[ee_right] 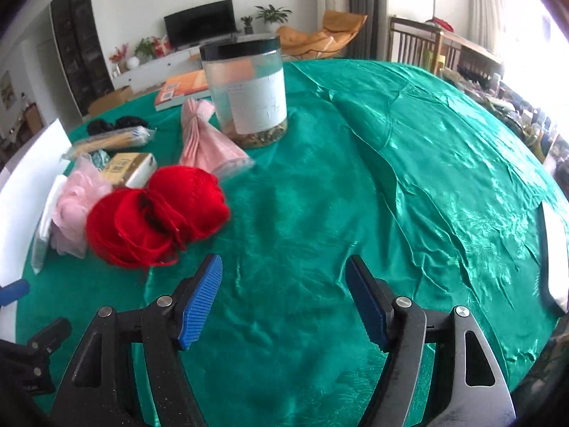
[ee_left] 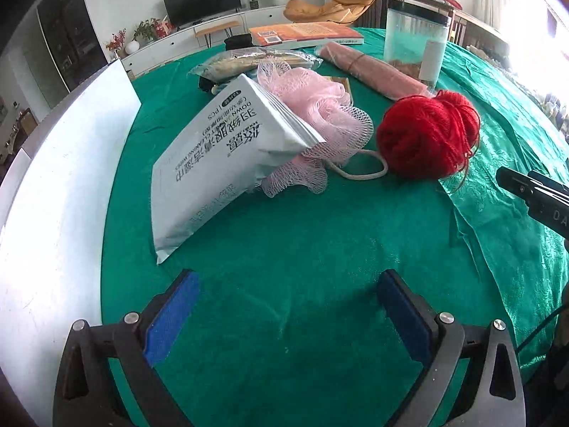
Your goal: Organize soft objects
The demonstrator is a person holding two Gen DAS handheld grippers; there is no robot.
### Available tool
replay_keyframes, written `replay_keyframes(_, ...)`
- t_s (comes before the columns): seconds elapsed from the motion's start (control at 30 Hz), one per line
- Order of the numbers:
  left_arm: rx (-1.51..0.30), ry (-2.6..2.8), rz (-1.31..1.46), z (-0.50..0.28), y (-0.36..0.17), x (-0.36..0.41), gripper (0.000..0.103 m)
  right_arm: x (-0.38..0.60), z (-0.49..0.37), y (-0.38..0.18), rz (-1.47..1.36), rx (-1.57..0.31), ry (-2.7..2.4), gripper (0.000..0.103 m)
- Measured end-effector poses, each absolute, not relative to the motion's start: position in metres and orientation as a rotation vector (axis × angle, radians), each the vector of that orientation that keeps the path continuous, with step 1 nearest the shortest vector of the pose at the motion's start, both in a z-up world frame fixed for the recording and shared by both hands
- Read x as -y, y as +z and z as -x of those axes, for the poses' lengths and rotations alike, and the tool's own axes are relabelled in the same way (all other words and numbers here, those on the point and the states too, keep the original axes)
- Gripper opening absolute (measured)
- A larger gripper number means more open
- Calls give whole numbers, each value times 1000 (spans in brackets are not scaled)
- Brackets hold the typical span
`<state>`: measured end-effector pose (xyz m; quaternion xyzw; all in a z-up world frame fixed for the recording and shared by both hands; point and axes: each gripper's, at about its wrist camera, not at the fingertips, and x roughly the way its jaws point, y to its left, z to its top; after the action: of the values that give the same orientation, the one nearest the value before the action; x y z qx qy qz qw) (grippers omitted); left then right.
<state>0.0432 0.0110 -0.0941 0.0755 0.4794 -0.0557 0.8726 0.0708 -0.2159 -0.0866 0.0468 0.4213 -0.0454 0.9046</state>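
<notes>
- Green satin cloth (ee_right: 409,163) covers the table; it is wrinkled, most heavily on the right.
- Left gripper (ee_left: 288,315): jaws wide, blue pads (ee_left: 170,320) bare, nothing between them. It hangs over bare cloth, near the low corner of the wipes pack (ee_left: 217,163).
- Right gripper (ee_right: 284,300): jaws wide, holding nothing, over bare cloth just right of the yarn (ee_right: 156,217).
- Yarn: red, loosely wound, loose strands trailing at its base. It lies on the cloth beside the pink loofah (ee_left: 313,114); the loofah's white cord loops on the cloth up to the yarn.
- Wipes pack: pale grey pouch, sealed, printed text upside down in the left view. It is tilted, its upper edge propped on the loofah.
- Jar (ee_right: 249,89): clear plastic, black lid on, white label. Mostly void; a shallow layer of brownish dry material sits at the bottom. Identity of the material not resolvable.
- Pink towel (ee_right: 206,138), rolled and tied around the middle, lies just beside the jar's base.
- Small yellow-and-white box (ee_right: 129,169) lies closed behind the loofah.
- Clear bag (ee_left: 256,60) of tan sticks lies behind the loofah.
- Orange book (ee_left: 306,33) lies flat at the far edge.
- White board (ee_left: 53,192) borders the cloth on the left.
</notes>
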Motion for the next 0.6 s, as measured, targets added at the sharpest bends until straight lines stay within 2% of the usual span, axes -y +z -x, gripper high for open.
replay_keyframes(0.5, -945, -116, -69, -54, -102, -21, 103, 194, -39, -76, -53, -895, -111, 75)
replay_keyframes(0.6, -944, -116, -68, -55, -102, -21, 103, 194, -39, -77, -55, -895, -112, 78)
